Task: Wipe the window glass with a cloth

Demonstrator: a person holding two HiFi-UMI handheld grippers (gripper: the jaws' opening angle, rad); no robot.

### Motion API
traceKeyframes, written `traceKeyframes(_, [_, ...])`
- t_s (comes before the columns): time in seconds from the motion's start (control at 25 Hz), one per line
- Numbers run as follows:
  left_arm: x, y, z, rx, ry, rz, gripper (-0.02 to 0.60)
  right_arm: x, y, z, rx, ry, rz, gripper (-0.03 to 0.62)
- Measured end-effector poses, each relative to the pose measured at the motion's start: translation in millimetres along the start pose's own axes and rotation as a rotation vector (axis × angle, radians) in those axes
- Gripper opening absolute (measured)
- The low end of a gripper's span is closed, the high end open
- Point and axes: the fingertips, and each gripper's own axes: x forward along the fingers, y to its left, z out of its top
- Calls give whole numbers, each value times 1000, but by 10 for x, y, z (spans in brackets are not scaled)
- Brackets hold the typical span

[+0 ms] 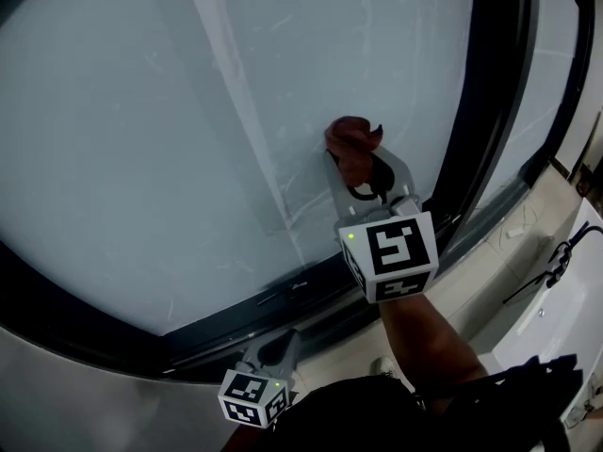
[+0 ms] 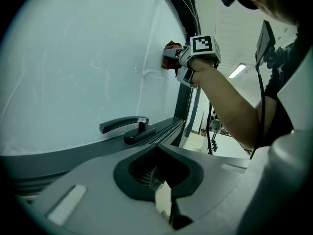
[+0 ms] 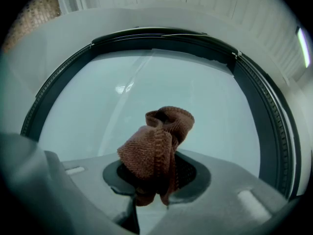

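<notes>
Right claw (image 1: 362,171) grasps the cloth (image 1: 350,145), bunched just ahead of its tips against the glass (image 1: 141,139). Left claw (image 1: 275,348), clenched empty, sits farther off, below.

A dark window frame (image 1: 283,295) is curving across the head view from nine o'clock, through six, up to two o'clock. Outside it, at four o'clock, a strip of pale floor (image 1: 476,266) is showing, and a black cable (image 1: 554,260) is lying on a white surface (image 1: 565,323). In the left gripper view a dark lever handle (image 2: 124,127) is sitting level just off centre toward eight o'clock, and a ceiling light (image 2: 236,71) is glowing at two o'clock. In the right gripper view a brick wall patch (image 3: 34,16) is showing at ten o'clock.
</notes>
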Motion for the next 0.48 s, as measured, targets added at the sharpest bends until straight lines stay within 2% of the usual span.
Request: traceKeyframes(0.48, [-141, 64, -26, -9, -17, 5, 17, 1, 633, 214, -17, -56, 90, 106])
